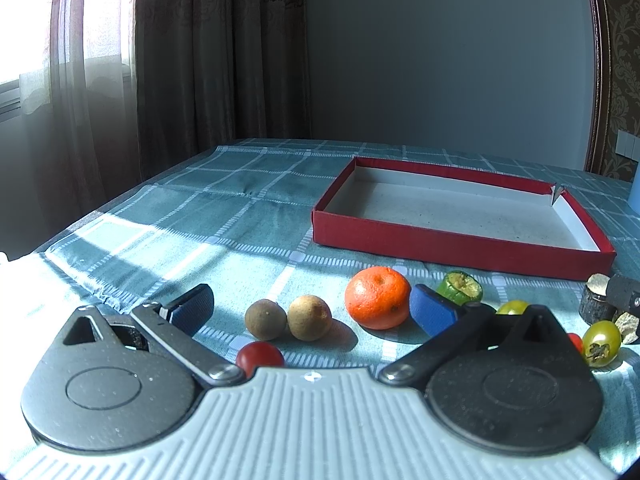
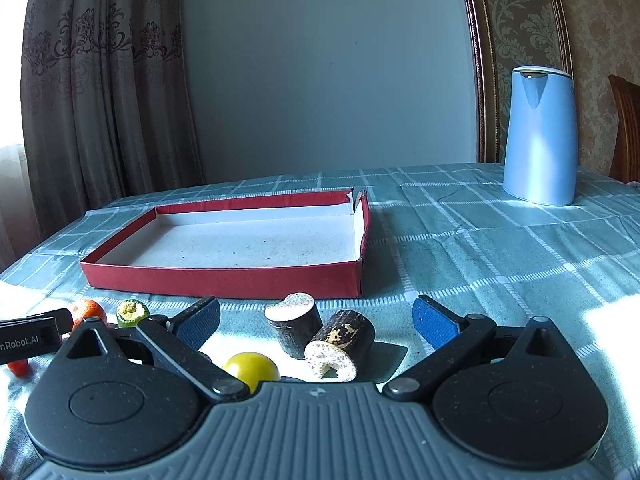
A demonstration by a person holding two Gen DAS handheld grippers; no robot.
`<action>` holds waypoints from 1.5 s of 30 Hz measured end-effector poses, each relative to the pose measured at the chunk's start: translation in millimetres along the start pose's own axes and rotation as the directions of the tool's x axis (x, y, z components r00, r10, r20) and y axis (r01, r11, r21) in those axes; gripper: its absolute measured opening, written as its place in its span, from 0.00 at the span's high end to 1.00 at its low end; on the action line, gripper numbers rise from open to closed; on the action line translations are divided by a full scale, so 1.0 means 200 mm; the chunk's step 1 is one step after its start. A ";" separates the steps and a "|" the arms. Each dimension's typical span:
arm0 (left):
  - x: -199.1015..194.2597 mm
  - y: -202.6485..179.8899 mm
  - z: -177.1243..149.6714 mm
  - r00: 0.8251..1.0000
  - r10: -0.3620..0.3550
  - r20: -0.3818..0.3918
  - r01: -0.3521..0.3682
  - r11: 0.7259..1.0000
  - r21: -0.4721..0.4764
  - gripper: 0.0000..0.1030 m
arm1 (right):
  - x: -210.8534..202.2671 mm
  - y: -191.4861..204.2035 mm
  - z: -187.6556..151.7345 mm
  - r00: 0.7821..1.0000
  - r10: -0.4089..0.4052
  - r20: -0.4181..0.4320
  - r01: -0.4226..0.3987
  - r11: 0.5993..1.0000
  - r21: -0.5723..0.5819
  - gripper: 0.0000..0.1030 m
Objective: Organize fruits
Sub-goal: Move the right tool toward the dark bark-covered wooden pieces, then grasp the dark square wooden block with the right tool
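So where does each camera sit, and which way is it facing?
Left wrist: behind the open left tongs, low over the table, facing two brown fruits, the orange and the red box.
Right wrist: behind the open right tongs, facing two cut stalk pieces and a blue kettle.
Shared: box, orange, green piece.

Both set low over the desk (image 1: 248, 184), looking forward along 2 spread fingers toward the far wall. Left wrist: placed left, close on the tangerine (image 1: 377, 297), red box (image 1: 440, 236) ahead to the right. Right wrist: placed right, box (image 2: 224, 276) ahead to the left, blue kettle (image 2: 538, 136) far right. Shared: box, tangerine (image 2: 88, 310), cut green pepper (image 1: 460, 286) (image 2: 132, 312).
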State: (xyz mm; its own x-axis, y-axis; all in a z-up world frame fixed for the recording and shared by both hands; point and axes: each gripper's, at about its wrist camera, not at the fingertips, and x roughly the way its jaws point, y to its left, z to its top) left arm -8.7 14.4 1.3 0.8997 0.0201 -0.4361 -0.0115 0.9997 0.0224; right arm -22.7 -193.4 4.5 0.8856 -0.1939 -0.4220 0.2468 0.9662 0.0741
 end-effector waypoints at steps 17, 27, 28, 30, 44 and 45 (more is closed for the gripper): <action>0.00 0.00 0.00 1.000 -0.001 0.000 0.001 1.000 0.000 0.00 | 0.02 0.02 0.00 0.999 -0.010 -0.035 0.009 1.000 -0.023 0.00; 0.00 0.00 -0.02 1.000 0.000 0.000 0.000 1.000 -0.007 0.00 | -0.12 -0.28 0.05 0.975 0.213 0.060 -0.217 0.974 0.069 0.00; 0.01 0.00 -0.01 1.000 0.001 0.000 -0.001 1.000 -0.009 0.00 | -0.14 -0.32 0.06 0.973 0.222 0.066 -0.226 0.972 0.060 0.00; 0.00 0.00 -0.02 1.000 0.002 0.001 -0.002 1.000 -0.010 0.00 | -0.17 -0.40 0.09 0.973 0.224 0.061 -0.226 0.973 0.040 0.00; 0.00 0.00 0.00 1.000 0.003 -0.002 -0.003 1.000 -0.020 0.00 | -0.05 -0.24 0.03 0.945 0.297 -0.135 -0.323 0.909 -0.264 0.46; 0.00 0.00 0.00 1.000 0.002 -0.002 -0.002 1.000 -0.021 0.00 | -0.02 -0.26 0.03 0.942 0.297 -0.157 -0.330 0.906 -0.264 0.46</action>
State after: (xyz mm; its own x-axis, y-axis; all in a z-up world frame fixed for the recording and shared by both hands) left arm -8.2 15.3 0.4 0.8988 0.0225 -0.4379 -0.0228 0.9997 0.0046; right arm -35.6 -243.2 7.8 0.8458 0.1310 -0.5171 -0.1724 0.9845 -0.0326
